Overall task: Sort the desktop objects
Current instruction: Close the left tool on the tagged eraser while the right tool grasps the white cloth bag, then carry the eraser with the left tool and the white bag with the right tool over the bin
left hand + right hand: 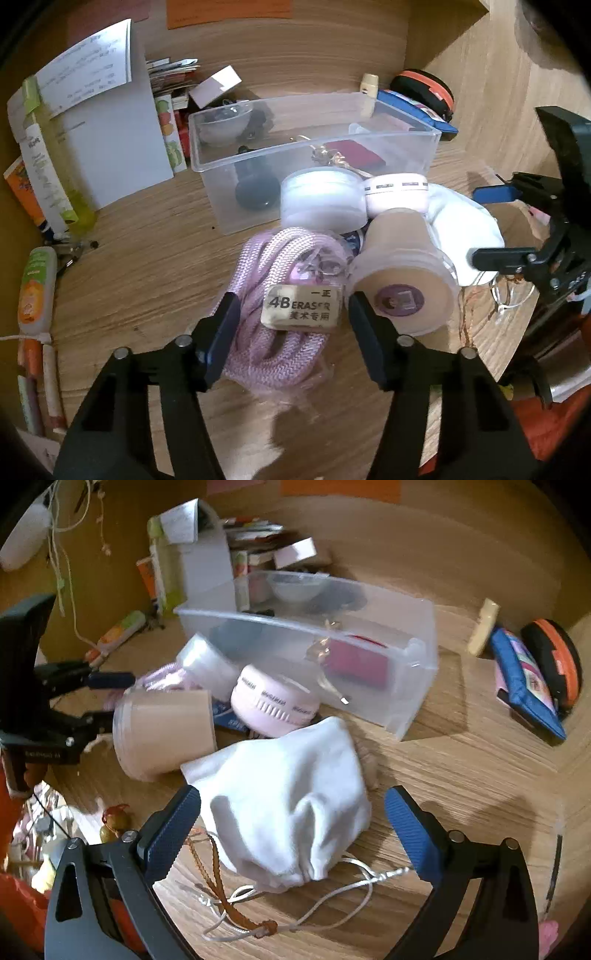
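Observation:
A beige "4B" eraser (301, 308) lies on a bagged coil of pink rope (273, 354). My left gripper (293, 317) stands open around the eraser, with a gap on each side. A beige jar (399, 258) lies on its side just right of it. Behind them are a white round tub (321, 203), a pink round device (397, 192) and the clear plastic box (406, 140). In the right wrist view my right gripper (293, 805) is open astride a white drawstring pouch (288, 801), its right finger (406, 823) clear of the cloth.
Papers and books (110, 129) stand at the back left, and tubes (35, 291) lie at the left edge. A blue pouch (524, 686) and an orange-and-black case (554, 661) lie at the back right by the wooden wall. Loose white cord (332, 897) trails from the pouch.

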A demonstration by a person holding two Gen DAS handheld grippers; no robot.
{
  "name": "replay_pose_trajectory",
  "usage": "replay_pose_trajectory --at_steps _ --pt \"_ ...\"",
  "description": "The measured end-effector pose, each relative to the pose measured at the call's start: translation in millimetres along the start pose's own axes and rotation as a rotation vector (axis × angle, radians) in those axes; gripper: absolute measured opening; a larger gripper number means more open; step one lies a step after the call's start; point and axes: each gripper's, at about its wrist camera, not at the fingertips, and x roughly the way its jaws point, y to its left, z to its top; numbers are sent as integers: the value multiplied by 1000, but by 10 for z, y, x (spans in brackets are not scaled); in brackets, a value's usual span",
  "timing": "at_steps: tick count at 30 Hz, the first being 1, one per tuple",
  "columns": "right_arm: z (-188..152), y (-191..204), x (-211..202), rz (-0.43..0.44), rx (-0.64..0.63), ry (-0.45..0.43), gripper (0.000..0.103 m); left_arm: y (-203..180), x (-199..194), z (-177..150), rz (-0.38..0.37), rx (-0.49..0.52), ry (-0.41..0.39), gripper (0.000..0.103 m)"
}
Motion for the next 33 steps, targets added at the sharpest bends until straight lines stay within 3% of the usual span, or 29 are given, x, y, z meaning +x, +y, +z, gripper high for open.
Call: replay_pose_trajectory --at_steps 3,8,14,16,22,33 --pt "28 -15 105 10 -9 32 98 51 34 6 -24 -13 -2 58" --pt "65 -35 195 51 -15 63 85 33 41 -2 -49 -18 -10 50" --pt "34 -7 118 38 -55 33 65 16 38 7 -33 -23 -12 45" --pt "17 -28 81 39 -45 22 62 23 13 1 -24 -34 -18 40" --pt "16 -129 -56 48 12 -7 47 42 -64 -41 29 -58 -30 40" --pt "-12 -326 -387 -3 108 -94 43 131 -251 6 65 -109 -89 40"
